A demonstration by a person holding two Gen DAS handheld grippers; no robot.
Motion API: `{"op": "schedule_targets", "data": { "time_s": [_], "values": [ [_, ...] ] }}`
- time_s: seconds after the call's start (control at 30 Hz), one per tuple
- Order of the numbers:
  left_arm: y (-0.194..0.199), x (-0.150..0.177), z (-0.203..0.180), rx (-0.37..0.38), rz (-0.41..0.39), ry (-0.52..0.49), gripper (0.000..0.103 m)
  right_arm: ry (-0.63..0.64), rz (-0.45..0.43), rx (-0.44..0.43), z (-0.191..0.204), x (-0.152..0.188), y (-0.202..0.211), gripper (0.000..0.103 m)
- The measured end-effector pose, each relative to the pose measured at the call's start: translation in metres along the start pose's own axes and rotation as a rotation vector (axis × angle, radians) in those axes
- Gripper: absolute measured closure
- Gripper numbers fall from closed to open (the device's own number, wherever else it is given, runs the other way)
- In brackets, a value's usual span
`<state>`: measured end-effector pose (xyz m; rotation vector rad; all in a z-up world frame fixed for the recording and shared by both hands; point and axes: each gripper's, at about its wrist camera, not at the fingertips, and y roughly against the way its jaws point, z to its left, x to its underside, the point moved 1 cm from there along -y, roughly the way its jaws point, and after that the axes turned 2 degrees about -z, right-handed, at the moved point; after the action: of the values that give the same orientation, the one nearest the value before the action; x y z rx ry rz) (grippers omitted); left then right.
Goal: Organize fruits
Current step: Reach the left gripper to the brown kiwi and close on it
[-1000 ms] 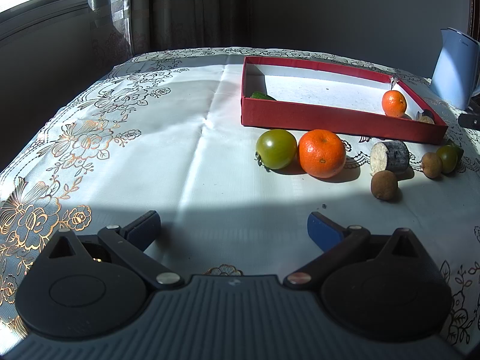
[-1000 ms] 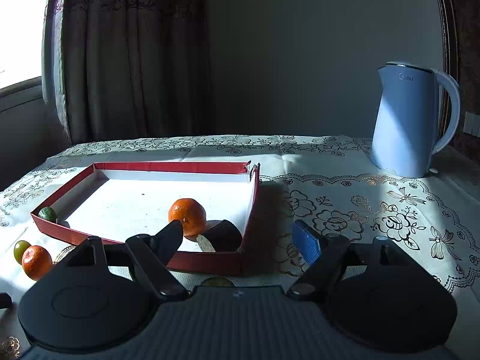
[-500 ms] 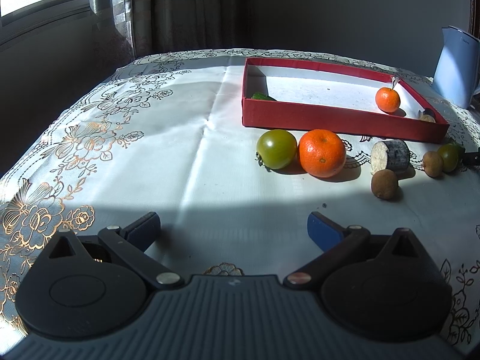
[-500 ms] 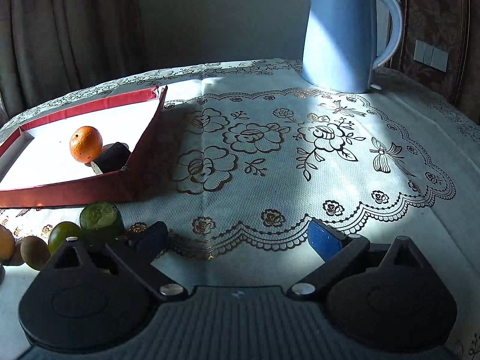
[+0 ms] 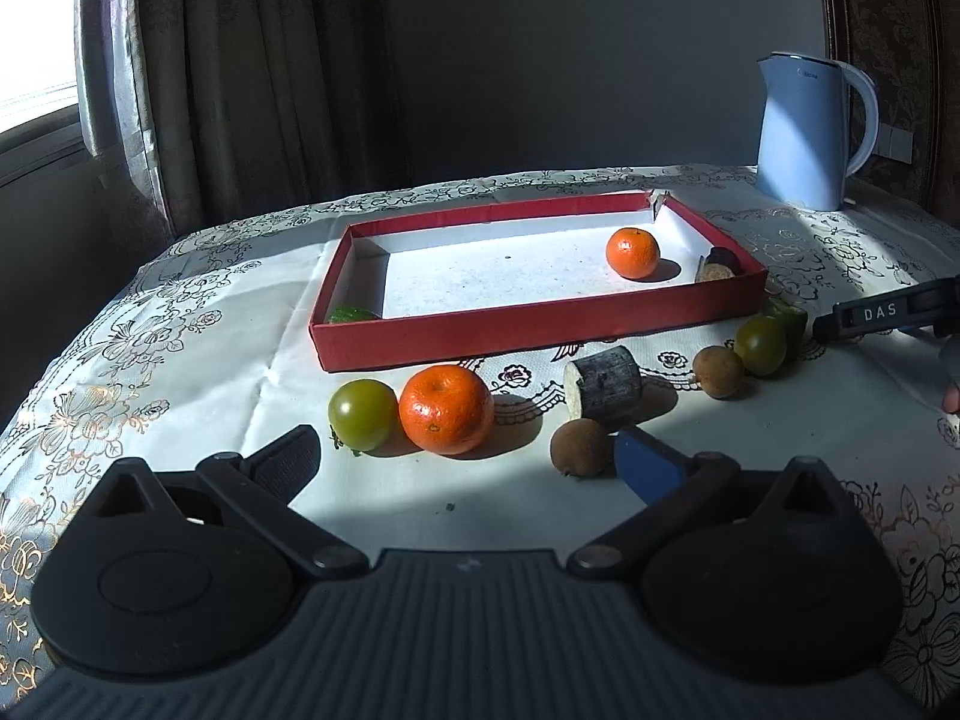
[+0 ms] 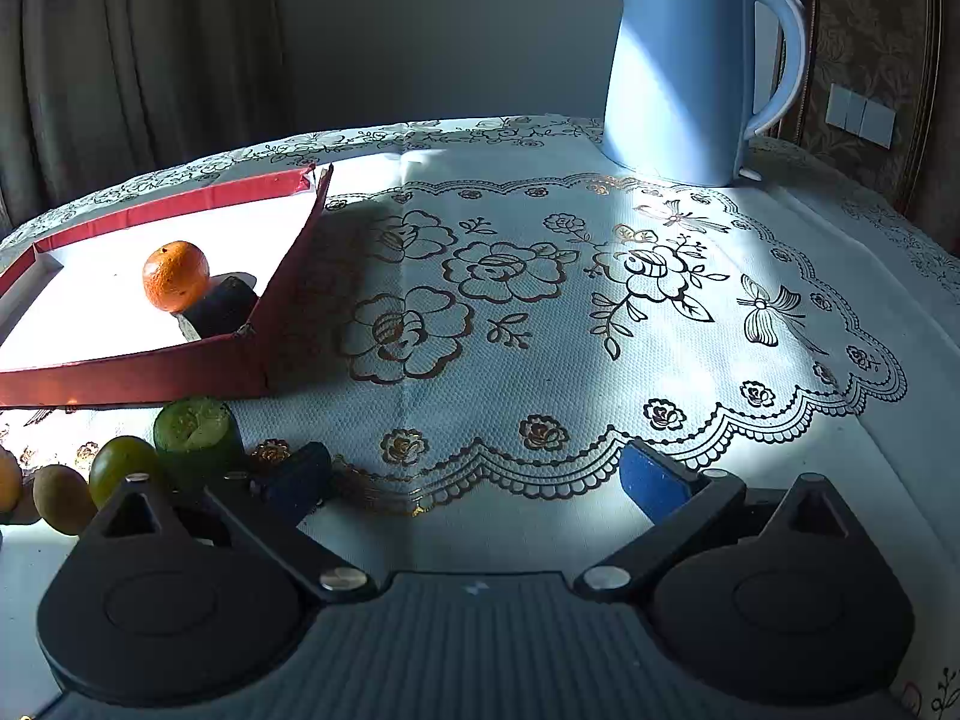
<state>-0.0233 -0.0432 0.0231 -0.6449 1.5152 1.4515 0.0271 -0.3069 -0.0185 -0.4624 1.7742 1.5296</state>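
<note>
A red tray [image 5: 540,324] holds a small orange [image 5: 632,252], a dark cut piece [image 5: 719,264] and a green piece [image 5: 351,315] in its near left corner. In front of the tray lie a green tomato [image 5: 362,414], a large orange [image 5: 445,417], a grey cut cylinder [image 5: 603,383], two brown fruits [image 5: 581,447] [image 5: 717,372], a second green tomato [image 5: 760,345] and a green cut piece [image 6: 195,429]. My left gripper [image 5: 465,459] is open, just short of the large orange. My right gripper [image 6: 474,477] is open over bare cloth, right of the green cut piece.
A blue kettle [image 6: 684,69] stands at the back right of the table. The tray's near right corner [image 6: 258,354] lies left of the right gripper. Curtains [image 5: 240,78] hang behind the table. The right gripper's tip [image 5: 882,315] shows at the right edge of the left wrist view.
My left gripper has moved forward and turned right, closer to the fruit row. My right gripper has pulled back from the tray and swung right, now low beside the green cut piece.
</note>
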Motion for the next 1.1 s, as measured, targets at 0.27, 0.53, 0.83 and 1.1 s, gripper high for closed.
{"op": "schedule_targets", "data": {
  "time_s": [0.27,0.53,0.83,1.1],
  "values": [
    [-0.018,0.002,-0.025,0.086,0.014,-0.059,0.025,0.000,0.000,0.000,0.000,0.000,0.000,0.000],
    [-0.030,0.004,-0.026,0.138,0.056,-0.040,0.074,0.000,-0.001,0.000,0.000,0.001,0.000,0.000],
    [-0.030,0.005,-0.026,0.150,0.066,-0.039,0.079,-0.001,-0.001,0.000,0.000,0.001,0.000,0.000],
    [-0.015,-0.007,-0.024,0.163,0.009,-0.025,0.079,-0.002,-0.002,-0.001,0.000,0.001,0.000,0.000]
  ]
}}
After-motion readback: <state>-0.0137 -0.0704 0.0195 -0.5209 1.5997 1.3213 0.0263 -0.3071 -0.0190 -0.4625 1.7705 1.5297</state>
